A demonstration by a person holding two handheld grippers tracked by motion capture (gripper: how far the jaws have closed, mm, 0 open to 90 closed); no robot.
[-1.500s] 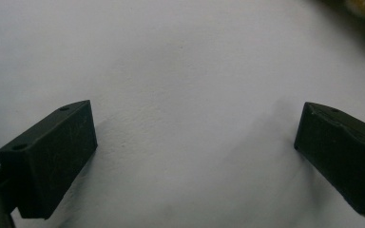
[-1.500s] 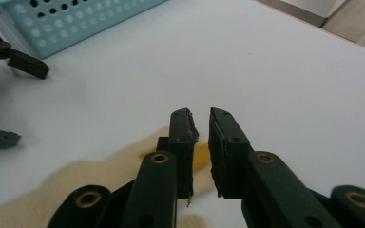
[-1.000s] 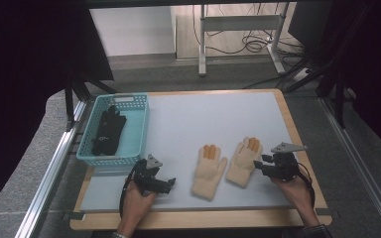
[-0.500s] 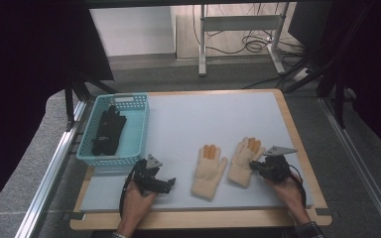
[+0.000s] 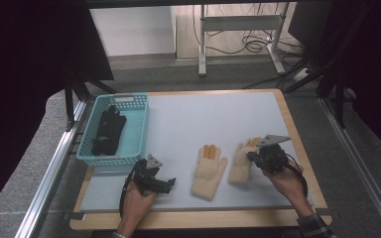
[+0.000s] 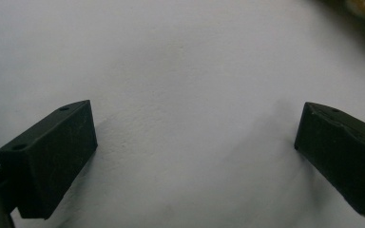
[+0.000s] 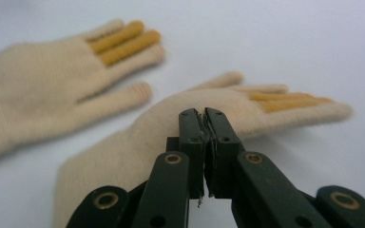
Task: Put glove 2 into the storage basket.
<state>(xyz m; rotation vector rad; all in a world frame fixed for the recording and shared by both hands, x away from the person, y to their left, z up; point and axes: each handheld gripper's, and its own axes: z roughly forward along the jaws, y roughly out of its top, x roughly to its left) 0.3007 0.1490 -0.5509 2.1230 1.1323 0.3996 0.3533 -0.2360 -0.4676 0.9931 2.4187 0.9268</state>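
1. I can read no brand, label or writing on the gloves, the basket or my grippers.
2. My right gripper point(image 5: 250, 156) has its jaws pressed together; they have just been closing, and they pinch the fabric of the right-hand cream glove point(image 7: 171, 118) at about its middle.
3. That glove lies at 4 o'clock on the bench point(image 5: 208, 114), its orange-striped fingers pointing to 12.
4. The second cream glove point(image 5: 208, 171) lies flat just beside it at 9 o'clock, not touching it as far as I can tell.
5. My left gripper point(image 5: 171, 182) rests near the bench's 7 o'clock edge with its jaws wide apart and nothing between them, bare white surface under them.
6. The blue basket point(image 5: 136, 106) sits at the 9 o'clock edge with a black glove point(image 5: 108, 130) inside.
7. The white surface from the centre to 12 and 2 o'clock is open; the wooden rim runs close by my right hand point(image 5: 287, 181) at 3 o'clock.
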